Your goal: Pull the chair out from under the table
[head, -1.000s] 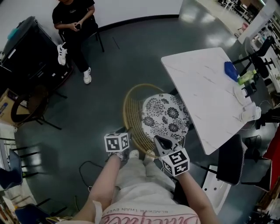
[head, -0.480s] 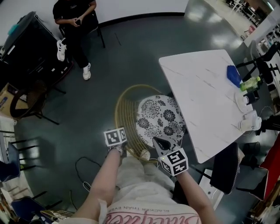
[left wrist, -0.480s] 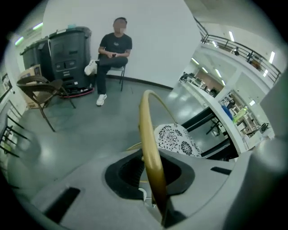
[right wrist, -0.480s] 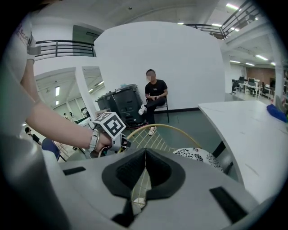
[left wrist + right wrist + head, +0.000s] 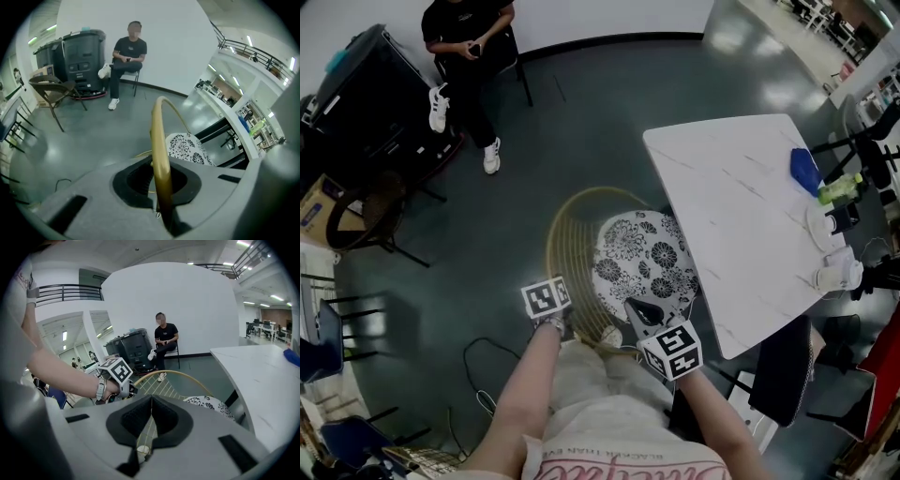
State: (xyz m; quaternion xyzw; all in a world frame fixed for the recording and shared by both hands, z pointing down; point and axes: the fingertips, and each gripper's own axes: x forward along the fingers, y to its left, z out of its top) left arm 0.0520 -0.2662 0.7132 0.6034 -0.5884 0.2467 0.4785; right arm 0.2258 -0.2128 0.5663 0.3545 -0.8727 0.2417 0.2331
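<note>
A gold wire chair with a floral seat cushion (image 5: 642, 262) stands partly under the white table (image 5: 741, 206). Its curved back rim (image 5: 567, 211) faces me. My left gripper (image 5: 564, 324) is at the near end of that rim. In the left gripper view the gold rim (image 5: 159, 140) runs between the jaws of the left gripper (image 5: 161, 197), which are closing and press on it. My right gripper (image 5: 637, 309) hovers at the seat's near edge. In the right gripper view the right gripper (image 5: 151, 401) has its pads together, with the chair's lattice back (image 5: 164, 380) behind them.
A person (image 5: 469, 47) sits at the back beside a black cabinet (image 5: 356, 103). A dark folding chair (image 5: 366, 211) stands at the left and a black chair (image 5: 783, 361) at the table's near corner. A cable (image 5: 483, 352) lies on the floor. Small items (image 5: 825, 187) crowd the table's far side.
My left gripper has sunk onto the chair's back rim and its jaws have closed round it. The right gripper shifted slightly. The chair stands where it was.
</note>
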